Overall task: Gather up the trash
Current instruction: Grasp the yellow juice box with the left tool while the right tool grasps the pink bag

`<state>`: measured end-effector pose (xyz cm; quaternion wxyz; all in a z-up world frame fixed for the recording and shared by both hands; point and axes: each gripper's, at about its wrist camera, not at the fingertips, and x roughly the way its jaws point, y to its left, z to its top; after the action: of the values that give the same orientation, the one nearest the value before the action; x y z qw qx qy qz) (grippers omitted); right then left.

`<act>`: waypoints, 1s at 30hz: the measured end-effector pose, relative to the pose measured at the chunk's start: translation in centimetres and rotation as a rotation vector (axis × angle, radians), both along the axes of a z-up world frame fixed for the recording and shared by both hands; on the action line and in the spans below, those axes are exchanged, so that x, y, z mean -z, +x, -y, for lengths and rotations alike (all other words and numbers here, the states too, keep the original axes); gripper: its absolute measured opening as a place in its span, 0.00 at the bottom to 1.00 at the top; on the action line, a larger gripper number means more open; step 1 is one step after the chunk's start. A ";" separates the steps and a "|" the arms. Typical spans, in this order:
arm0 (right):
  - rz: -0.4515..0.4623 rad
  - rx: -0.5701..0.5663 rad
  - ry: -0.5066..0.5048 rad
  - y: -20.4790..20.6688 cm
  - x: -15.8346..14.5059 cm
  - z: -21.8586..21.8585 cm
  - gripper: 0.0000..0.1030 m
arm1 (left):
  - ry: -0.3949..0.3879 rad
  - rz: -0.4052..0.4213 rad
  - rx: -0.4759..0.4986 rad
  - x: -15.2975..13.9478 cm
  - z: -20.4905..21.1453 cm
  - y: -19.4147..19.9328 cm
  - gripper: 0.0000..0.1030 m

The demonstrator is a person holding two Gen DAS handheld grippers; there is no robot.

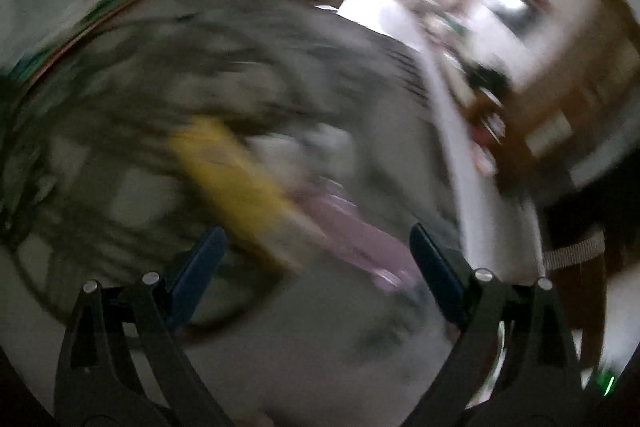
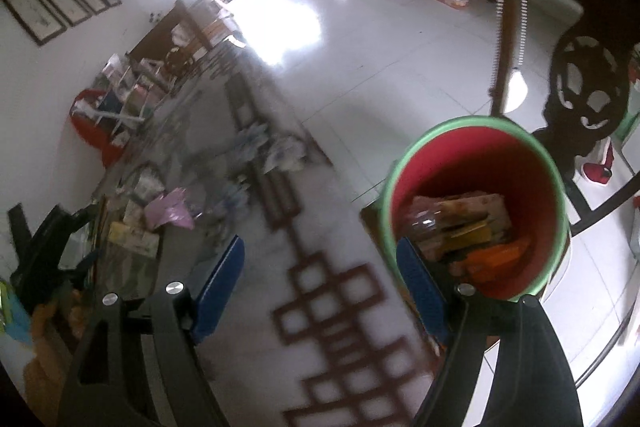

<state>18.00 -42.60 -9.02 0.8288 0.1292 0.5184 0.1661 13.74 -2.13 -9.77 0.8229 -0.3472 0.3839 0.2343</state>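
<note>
We read the desk, pale with a brown lattice pattern, as the place where the trash lies, and the red bin with a green rim standing at its right edge as where it goes. The bin already holds cartons and an orange wrapper. Loose pieces are left farther up the desk: a pink plastic bag, a yellowish packet just beside it, and crumpled clear wrappers near the middle.

The right claw hangs over the desk beside the bin, its blue pads apart with nothing between them. The left claw is also spread and empty, over a yellow packet and a pink bag, both badly smeared by motion blur.

In our judgement the step in hand is the left reach for one of those two. To do it well we would steady the claw first, settle on a single piece, straddle it squarely and close on a bunched part of it, since thin film slips.

We can read no brand, label or writing anywhere; the packets are too blurred.
</note>
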 end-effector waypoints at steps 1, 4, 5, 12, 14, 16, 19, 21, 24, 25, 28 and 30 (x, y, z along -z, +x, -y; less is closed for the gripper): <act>0.000 -0.008 -0.003 -0.2 0.0 -0.8 0.73 | -0.016 -0.010 -0.047 0.5 -1.4 -0.2 0.88; -0.001 -0.032 -0.004 -1.2 -0.1 -3.3 0.73 | -0.063 -0.066 -0.107 1.9 -4.6 0.5 0.88; 0.003 -0.038 -0.007 -1.7 -0.2 -4.1 0.73 | -0.089 -0.075 -0.100 2.4 -5.4 1.0 0.88; 0.016 -0.047 -0.025 -3.5 -0.6 -7.7 0.73 | -0.222 -0.106 0.056 5.7 -7.4 3.0 0.84; 0.016 -0.048 -0.028 -3.6 -0.5 -8.5 0.73 | -0.269 -0.080 0.084 6.3 -7.8 2.4 0.62; 0.013 -0.050 -0.030 -3.6 -0.4 -9.4 0.73 | -0.281 -0.066 0.123 6.2 -7.9 1.9 0.54; 0.005 -0.069 -0.026 -3.2 -0.1 -11.0 0.73 | -0.272 -0.055 0.220 5.6 -8.3 1.2 0.39; 0.005 -0.099 -0.030 -2.8 -0.1 -12.3 0.73 | -0.267 -0.068 0.269 5.5 -8.7 0.5 0.37; 0.020 -0.190 -0.052 -1.6 -0.2 -15.2 0.73 | -0.246 -0.088 0.309 5.4 -10.0 -1.0 0.36; 0.025 -0.217 -0.062 -1.2 -0.2 -15.9 0.73 | -0.222 -0.104 0.323 5.3 -10.5 -1.4 0.36; 0.054 -0.322 -0.115 0.9 -0.2 -18.7 0.73 | -0.144 -0.149 0.367 4.9 -11.5 -2.1 0.36; 0.079 -0.412 -0.172 2.7 -0.2 -20.9 0.77 | -0.135 -0.156 0.391 4.8 -11.7 -2.1 0.37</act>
<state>20.73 -21.67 -8.86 0.8051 -0.0570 0.5131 0.2920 11.61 9.60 -14.56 0.7954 -0.3011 0.5214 0.0701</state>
